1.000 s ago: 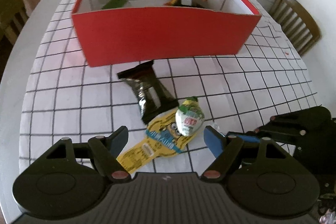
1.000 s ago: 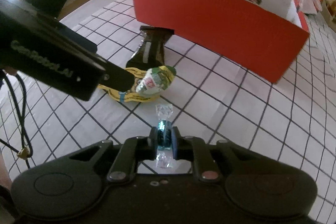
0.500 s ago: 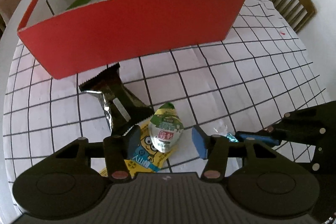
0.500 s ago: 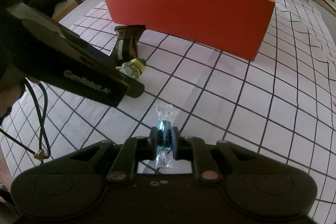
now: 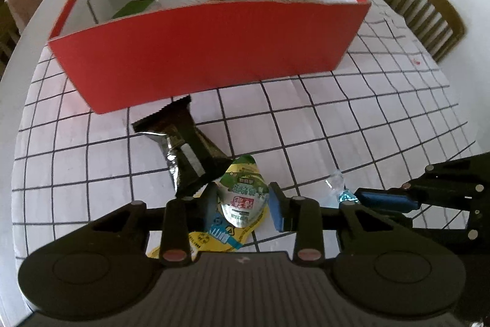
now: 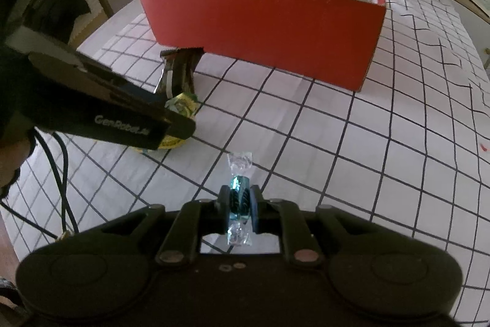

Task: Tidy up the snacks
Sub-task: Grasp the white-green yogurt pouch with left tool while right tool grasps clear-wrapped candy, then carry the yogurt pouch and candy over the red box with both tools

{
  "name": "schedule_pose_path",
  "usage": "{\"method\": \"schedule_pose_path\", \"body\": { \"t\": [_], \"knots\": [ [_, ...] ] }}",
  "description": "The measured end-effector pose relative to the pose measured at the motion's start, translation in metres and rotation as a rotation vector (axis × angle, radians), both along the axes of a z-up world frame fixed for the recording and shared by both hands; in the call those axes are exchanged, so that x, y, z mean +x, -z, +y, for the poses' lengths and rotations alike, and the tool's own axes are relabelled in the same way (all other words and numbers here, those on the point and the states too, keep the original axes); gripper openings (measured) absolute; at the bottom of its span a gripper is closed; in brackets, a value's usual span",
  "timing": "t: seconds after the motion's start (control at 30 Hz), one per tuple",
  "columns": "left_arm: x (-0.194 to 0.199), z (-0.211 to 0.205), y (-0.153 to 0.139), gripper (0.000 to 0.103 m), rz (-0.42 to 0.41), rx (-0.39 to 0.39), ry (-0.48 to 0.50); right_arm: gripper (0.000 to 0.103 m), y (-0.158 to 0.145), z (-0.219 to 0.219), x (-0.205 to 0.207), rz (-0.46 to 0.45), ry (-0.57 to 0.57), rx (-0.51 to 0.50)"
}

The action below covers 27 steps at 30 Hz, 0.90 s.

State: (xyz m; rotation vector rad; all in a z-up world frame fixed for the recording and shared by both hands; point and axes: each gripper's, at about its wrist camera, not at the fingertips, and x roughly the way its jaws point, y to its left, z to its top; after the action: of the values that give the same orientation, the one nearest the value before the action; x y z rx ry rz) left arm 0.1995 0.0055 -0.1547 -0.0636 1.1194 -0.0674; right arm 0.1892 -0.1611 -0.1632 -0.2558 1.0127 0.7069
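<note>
Left wrist view, left gripper jaws parted around green-and-white snack pouch on checked tablecloth, right gripper clamped on teal wrapped candy, red box beyond.

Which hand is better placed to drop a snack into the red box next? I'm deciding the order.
Right: its tongs are already shut on the wrapped candy; the left tongs are open around the green pouch, not gripping.

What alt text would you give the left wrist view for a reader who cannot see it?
The left hand-held gripper is open around a small green-and-white snack pouch on a grid-patterned tablecloth. A dark foil packet lies just beyond it, in front of a red box holding snacks.
</note>
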Motion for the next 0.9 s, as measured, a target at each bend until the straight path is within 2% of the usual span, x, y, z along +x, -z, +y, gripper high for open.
{"method": "schedule_pose_path", "body": {
  "t": [0.23, 0.57, 0.9],
  "knots": [
    [-0.02, 0.011, -0.023, 0.034, -0.034, -0.031, -0.047, 0.011, -0.022, -0.007, -0.006, -0.007, 0.056, 0.066],
    [-0.048, 0.018, -0.069, 0.034, -0.132, -0.042, -0.092, 0.011, -0.061, -0.009, -0.016, -0.06, 0.103, 0.146],
    [-0.053, 0.024, -0.112, 0.035, -0.221, -0.052, -0.123, 0.011, -0.101, -0.008, -0.01, -0.121, 0.131, 0.197]
  ]
}}
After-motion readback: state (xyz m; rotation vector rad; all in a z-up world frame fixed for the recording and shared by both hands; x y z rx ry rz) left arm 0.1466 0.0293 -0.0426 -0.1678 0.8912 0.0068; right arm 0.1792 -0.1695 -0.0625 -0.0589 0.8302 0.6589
